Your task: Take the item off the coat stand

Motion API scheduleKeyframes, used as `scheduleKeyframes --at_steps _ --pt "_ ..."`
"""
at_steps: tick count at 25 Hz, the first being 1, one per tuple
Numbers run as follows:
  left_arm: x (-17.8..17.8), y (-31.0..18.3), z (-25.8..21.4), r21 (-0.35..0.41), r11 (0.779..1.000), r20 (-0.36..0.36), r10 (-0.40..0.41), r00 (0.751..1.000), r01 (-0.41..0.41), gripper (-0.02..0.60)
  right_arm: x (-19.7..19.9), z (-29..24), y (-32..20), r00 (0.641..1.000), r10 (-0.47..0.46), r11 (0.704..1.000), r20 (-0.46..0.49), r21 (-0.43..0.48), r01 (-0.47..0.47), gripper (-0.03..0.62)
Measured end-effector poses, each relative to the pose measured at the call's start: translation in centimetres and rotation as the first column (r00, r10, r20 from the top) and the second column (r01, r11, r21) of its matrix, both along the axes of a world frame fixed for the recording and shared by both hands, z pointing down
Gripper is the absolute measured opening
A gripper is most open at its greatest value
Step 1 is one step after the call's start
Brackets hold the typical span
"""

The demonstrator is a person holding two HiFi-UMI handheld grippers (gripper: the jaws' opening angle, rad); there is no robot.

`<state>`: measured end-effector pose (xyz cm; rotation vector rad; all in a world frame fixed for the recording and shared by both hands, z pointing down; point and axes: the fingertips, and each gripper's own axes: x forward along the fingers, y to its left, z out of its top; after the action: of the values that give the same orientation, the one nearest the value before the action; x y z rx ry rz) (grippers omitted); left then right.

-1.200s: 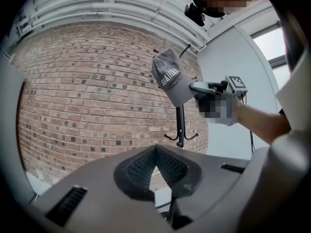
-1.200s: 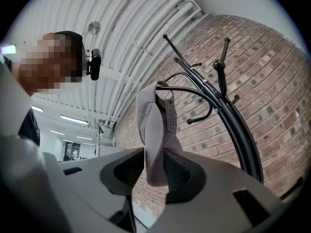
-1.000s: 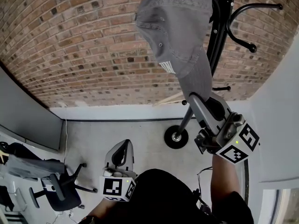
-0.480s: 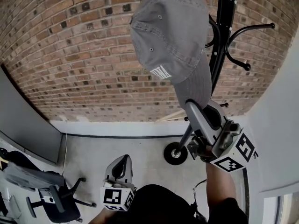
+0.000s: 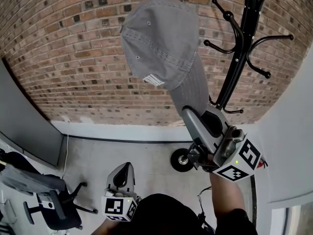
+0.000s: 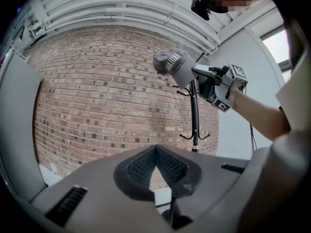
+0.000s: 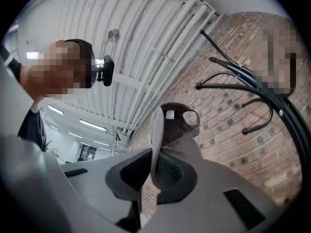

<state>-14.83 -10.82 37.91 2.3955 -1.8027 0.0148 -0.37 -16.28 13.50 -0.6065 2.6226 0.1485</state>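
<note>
Now the right gripper (image 5: 191, 114) pinches the grey cap (image 5: 161, 38) by its brim — held clear of the coat stand (image 5: 243, 48); the left gripper (image 5: 124, 167) hangs low, jaws together, empty.

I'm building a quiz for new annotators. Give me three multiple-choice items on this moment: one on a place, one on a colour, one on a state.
1. Where is the cap?
A) hung on a hook
B) in the right tool, clear of the coat stand
C) on the floor

2. What colour is the coat stand?
A) white
B) black
C) red

3. How are the left tool's jaws?
A) together, empty
B) wide apart
C) closed on the cap

Answers:
1 B: the brim is pinched between the jaws, left of the pole.
2 B: pole and hooks are black.
3 A: its own view shows the tips meeting with nothing between.
</note>
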Motion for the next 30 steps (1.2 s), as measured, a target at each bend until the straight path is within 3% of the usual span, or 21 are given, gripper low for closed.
scheduleKeyframes --at_steps 5,10,16,24,30 --pt "-1.6 1.5 1.7 -0.046 0.999 -0.019 -0.008 1.0 0.007 0.026 -2.4 7.4 1.3 0.999 -0.053 0.976 0.004 -0.212 0.052 0.029" --pt "-2.1 1.9 3.7 -0.089 0.996 -0.027 0.019 0.999 -0.021 0.026 -2.8 15.1 2.3 0.996 -0.055 0.897 0.064 -0.435 0.077 0.031" --pt "-0.8 1.8 6.4 -0.145 0.983 -0.015 0.108 0.994 -0.109 0.026 -1.7 23.7 6.1 1.0 -0.017 0.795 0.023 -0.606 0.028 0.031" --pt "4.5 0.7 7.7 -0.164 0.941 -0.009 0.299 0.954 -0.296 0.026 4.7 29.5 11.4 0.977 0.215 0.678 0.02 -0.723 -0.134 0.031" --pt "9.3 0.1 7.1 -0.15 0.893 -0.024 0.426 0.904 -0.425 0.026 8.9 28.6 14.5 0.922 0.388 0.654 0.015 -0.71 -0.263 0.031"
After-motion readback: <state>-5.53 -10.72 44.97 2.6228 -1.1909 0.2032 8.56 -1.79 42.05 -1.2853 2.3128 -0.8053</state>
